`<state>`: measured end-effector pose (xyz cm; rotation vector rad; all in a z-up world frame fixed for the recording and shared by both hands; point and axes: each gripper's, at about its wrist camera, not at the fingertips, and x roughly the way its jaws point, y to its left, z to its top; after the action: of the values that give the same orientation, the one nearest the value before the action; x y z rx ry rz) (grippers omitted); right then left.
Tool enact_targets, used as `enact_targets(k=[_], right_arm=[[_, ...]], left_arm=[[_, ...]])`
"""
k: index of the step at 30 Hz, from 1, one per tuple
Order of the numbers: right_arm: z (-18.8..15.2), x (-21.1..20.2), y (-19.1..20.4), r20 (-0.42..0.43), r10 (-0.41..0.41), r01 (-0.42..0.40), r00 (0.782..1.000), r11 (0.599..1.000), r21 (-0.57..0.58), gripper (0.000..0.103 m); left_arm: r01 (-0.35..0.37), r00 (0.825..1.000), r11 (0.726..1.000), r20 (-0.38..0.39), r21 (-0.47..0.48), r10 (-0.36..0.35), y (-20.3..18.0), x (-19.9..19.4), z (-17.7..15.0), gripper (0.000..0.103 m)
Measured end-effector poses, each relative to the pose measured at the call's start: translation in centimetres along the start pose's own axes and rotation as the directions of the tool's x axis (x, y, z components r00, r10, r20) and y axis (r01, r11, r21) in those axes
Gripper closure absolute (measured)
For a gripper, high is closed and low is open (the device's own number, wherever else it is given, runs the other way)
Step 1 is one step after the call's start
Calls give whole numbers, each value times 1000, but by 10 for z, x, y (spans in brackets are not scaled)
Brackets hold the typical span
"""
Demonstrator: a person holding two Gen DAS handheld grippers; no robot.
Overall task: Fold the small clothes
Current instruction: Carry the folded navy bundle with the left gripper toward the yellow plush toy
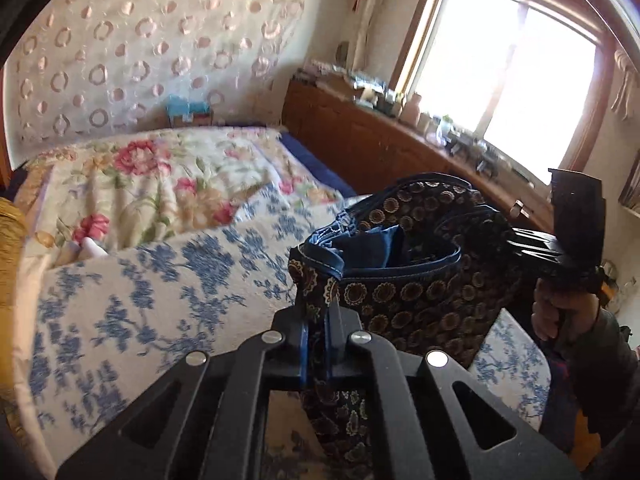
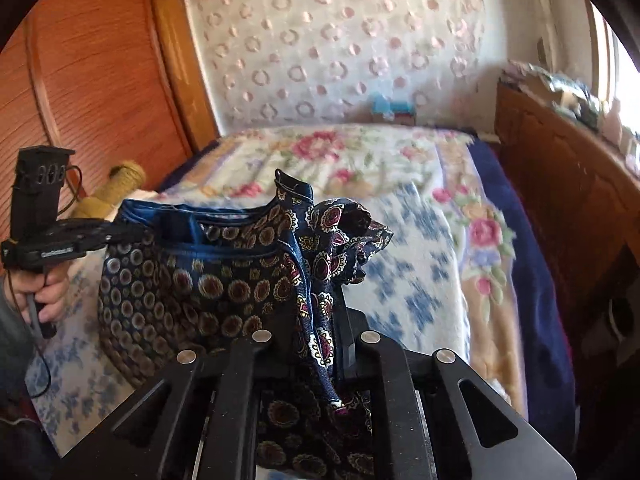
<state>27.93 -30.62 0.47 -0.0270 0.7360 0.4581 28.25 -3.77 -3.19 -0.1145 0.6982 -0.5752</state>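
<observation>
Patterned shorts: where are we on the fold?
Done: both grips made. The left gripper and right gripper are each shut on the patterned shorts, one at either side by the waistband. In hand: garment held above the bed. Left: every fold; none visible yet.

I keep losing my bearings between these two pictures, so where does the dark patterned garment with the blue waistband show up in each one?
Left wrist view: the patterned garment hangs right of centre, one corner pinched in the left gripper at the bottom.
Right wrist view: it hangs left of centre, its other corner pinched in the right gripper.
Shared landmark: the pink-flowered bedspread behind it.
</observation>
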Motion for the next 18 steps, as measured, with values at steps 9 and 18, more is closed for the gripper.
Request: enact_targets(k=[9,18], right_arm=[[53,4,84,95,139,-124,986,981,-147,94],[116,54,195,92,286,-242,954,913,-327,94]], left_arm=[[-155,971,985,175,-75,166,43,-123,-19,101],[-310,894,923,259,-230,365,110,-207,-59,101]])
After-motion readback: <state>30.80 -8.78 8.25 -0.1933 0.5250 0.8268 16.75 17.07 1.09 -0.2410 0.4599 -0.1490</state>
